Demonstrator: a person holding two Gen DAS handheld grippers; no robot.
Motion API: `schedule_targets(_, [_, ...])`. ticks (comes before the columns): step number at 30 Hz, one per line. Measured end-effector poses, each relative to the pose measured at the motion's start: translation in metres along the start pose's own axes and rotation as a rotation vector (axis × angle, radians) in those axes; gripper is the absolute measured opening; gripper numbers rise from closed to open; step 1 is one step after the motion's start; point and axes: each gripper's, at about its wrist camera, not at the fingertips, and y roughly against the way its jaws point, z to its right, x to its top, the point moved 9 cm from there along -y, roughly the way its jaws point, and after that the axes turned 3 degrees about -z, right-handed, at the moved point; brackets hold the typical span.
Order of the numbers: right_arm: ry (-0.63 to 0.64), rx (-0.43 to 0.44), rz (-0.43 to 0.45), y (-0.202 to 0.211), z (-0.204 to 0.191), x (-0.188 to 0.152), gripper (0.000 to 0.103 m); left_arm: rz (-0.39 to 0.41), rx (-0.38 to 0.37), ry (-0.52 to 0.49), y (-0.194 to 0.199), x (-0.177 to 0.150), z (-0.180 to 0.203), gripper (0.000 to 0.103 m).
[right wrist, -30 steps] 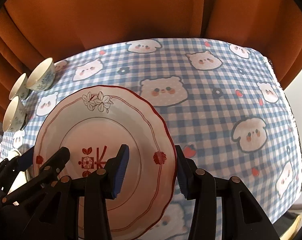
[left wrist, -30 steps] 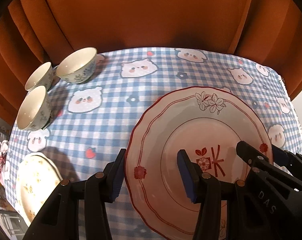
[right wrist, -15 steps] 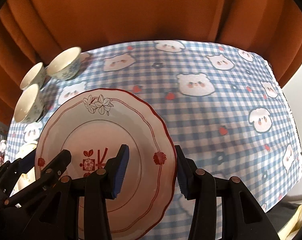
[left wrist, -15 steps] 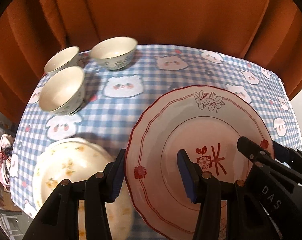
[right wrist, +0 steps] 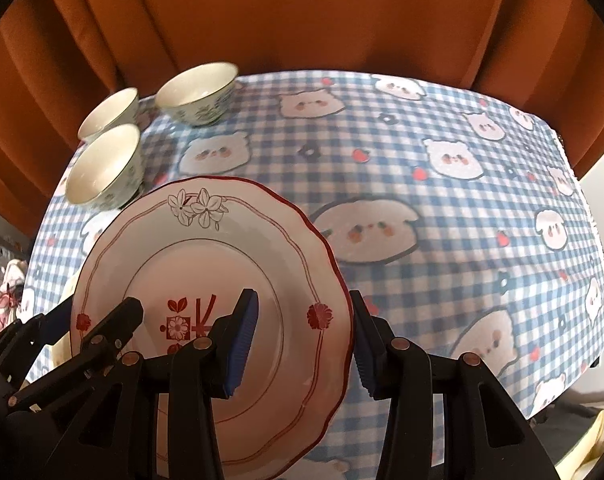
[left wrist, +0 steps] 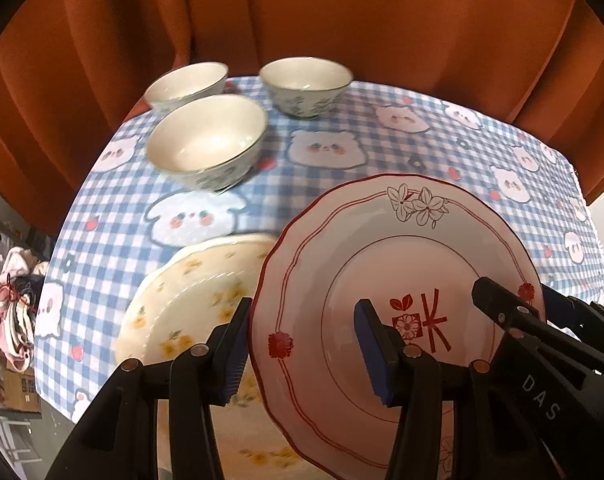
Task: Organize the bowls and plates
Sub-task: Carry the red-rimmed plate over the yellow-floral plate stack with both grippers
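Two grippers share one load: the red-rimmed plate [left wrist: 398,292], carried above the checked tablecloth [left wrist: 322,184]. The left gripper [left wrist: 306,356] has the plate's rim at about 9 o'clock between its blue pads; the jaws stand fairly wide, and whether both pads actually press the rim cannot be told. The right gripper [right wrist: 302,344] straddles the opposite rim at about 3 o'clock in the same way, jaws also fairly wide, contact likewise unclear.

In the left wrist view the yellow-flowered plate [left wrist: 189,300] lies on the cloth just beside and partly beneath the carried plate, at its 9 o'clock. Three bowls [left wrist: 207,140] sit well apart from both plates, grouped toward 11 o'clock on the far part of the table, in front of the orange curtain [left wrist: 302,20].

Judged step: setting the red-rimmed plate down onto the yellow-flowered one to stack them.

Risks from here:
- Plate looks tilted; one edge landing first could chip a rim or skid the lower plate across the cloth
- Glazed rim plus loose pad contact: slip if either side lets go early
- Uneven lowering between the two hands twists the plate out of one grip
- Off-centre landing leaves the stack rocking
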Motion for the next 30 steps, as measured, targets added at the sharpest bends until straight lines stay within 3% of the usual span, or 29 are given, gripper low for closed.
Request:
schedule_targets(19, [0.067, 0.022, -0.082, -0.027, -0.064, -0.034, 0.048, -0.09, 0.03, 0.043, -0.018, -0.044, -0.057, 0.051])
schedule_targets(30, [0.059, 0.026, -0.028, -0.014, -0.06, -0.032, 0.044, -0.076, 0.022, 0.067, -0.018, -0.048, -0.059, 0.051])
